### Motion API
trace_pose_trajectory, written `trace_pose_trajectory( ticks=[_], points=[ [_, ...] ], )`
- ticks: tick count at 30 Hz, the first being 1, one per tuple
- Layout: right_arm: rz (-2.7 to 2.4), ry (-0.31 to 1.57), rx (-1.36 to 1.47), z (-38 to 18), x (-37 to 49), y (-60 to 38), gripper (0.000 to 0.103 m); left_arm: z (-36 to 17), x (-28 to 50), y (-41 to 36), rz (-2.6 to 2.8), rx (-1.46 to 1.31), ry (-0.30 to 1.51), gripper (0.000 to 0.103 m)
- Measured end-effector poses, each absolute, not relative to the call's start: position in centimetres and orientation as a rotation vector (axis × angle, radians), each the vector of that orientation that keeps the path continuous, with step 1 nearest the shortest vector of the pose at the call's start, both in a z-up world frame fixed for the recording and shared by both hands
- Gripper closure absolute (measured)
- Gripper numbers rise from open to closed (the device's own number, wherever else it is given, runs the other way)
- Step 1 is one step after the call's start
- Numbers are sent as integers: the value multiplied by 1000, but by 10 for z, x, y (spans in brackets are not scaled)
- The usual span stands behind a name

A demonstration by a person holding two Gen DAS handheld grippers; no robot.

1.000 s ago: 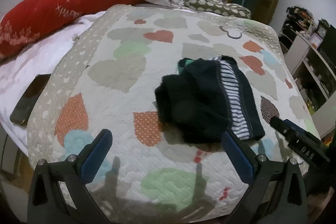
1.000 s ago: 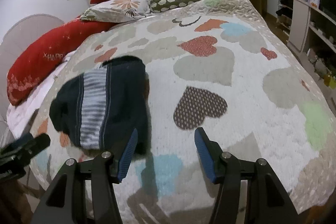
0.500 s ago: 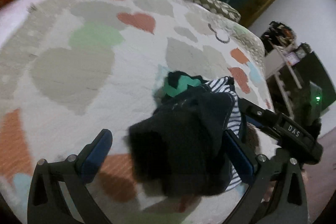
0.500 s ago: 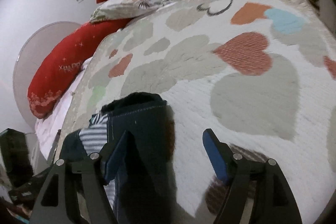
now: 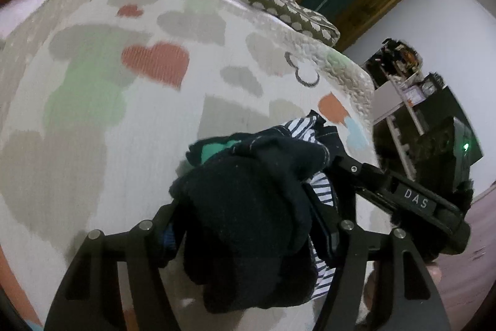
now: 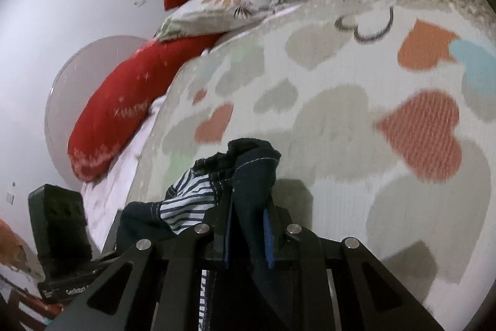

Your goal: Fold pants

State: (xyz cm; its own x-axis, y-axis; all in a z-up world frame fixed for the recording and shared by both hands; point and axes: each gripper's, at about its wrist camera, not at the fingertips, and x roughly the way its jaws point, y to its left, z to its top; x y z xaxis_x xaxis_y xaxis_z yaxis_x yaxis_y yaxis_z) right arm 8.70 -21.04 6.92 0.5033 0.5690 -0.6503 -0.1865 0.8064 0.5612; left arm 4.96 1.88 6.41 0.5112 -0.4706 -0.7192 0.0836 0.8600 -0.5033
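Bed quilt (image 5: 130, 163) fills the view; both my grippers, left (image 5: 245, 225) and right (image 6: 248, 234), open a moment ago, now have jaws clamped on the pants (image 5: 248, 213), bunched up off the quilt.

Dark matt knit cloth pants (image 5: 248, 222), quilted rough cloth bedspread (image 5: 139, 145), matt black plastic tongs (image 6: 246, 238)

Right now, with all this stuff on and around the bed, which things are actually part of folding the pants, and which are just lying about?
Part of the job:
dark pants with striped lining, bunched up
left gripper, shut on them
right gripper, shut on them
heart-patterned quilt, the work surface

Just lying about:
red pillows
floral pillow
spotted cushion
cluttered shelves
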Motion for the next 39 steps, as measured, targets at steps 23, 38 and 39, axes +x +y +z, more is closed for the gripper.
trace_pose_trajectory(
  ticks=[23,38,39],
  points=[
    [199,876,372,67,90,-268,80,46,48,-18,-278,-333,1037,20],
    [161,860,277,62,-20,-254,64,98,-54,-31,-133,-48,838,19],
    [156,861,270,60,-27,-253,62,99,-59,-33,-136,-45,835,19]
  ],
)
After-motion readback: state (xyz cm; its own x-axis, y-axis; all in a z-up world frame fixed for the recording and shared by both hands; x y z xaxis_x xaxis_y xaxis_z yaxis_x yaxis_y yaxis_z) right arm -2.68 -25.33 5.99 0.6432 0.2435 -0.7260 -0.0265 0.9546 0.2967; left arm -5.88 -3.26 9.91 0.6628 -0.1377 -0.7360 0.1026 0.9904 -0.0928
